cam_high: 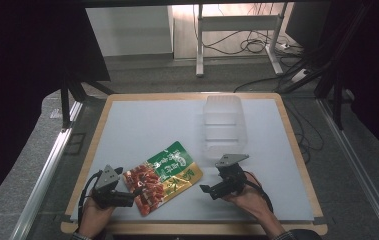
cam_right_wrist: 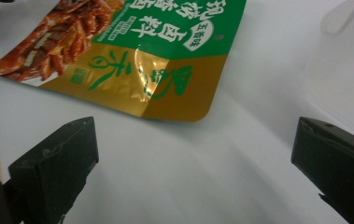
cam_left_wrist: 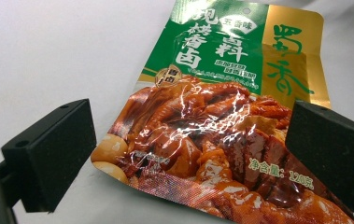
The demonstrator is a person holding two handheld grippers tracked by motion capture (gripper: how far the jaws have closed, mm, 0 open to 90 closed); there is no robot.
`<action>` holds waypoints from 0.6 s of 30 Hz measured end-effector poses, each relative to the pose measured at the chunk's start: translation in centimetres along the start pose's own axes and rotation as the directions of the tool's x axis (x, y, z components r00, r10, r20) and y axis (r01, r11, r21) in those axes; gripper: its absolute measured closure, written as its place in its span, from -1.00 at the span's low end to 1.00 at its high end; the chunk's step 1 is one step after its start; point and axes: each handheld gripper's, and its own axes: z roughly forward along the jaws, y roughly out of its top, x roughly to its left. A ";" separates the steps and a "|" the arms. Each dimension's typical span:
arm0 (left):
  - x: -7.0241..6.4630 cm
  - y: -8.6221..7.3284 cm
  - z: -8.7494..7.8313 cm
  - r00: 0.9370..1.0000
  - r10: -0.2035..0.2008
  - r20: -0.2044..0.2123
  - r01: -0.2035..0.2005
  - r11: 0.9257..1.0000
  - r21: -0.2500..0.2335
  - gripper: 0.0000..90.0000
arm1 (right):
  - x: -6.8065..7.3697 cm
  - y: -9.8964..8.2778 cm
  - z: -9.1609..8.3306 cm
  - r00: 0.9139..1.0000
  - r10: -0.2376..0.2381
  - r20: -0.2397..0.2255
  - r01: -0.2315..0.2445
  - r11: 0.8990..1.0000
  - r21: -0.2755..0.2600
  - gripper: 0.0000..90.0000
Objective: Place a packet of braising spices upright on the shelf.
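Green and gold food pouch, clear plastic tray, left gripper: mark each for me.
Green and gold food pouch [cam_high: 169,176], high view, on its printed front near the middle.
Clear plastic tray [cam_high: 222,125], high view, on its ribbed floor.
Left gripper [cam_high: 136,196], high view, between its jaw tips at the pouch's near end.

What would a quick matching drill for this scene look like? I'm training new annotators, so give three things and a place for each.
1. snack pouch
2. clear plastic container
3. right gripper

A. far right part of the mat
B. near edge, right of the pouch
C. near edge, left of centre

Pairs: 1-C, 2-A, 3-B
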 end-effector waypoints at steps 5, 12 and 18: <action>0.0 0.0 0.0 1.000 -0.004 0.000 0.004 1.000 0.001 -0.96 | -0.1 0.6 0.7 1.000 0.013 -0.009 -0.013 0.999 0.033 -0.83; 0.1 0.0 0.0 1.000 -0.009 0.001 0.009 1.000 -0.001 -0.96 | -0.1 1.5 1.8 1.000 -0.002 0.001 0.002 0.998 0.065 -0.55; 0.2 -0.1 0.0 1.000 -0.017 -0.005 0.017 1.000 0.002 -0.96 | -0.1 2.1 3.3 1.000 -0.018 -0.001 0.018 0.994 0.110 -0.39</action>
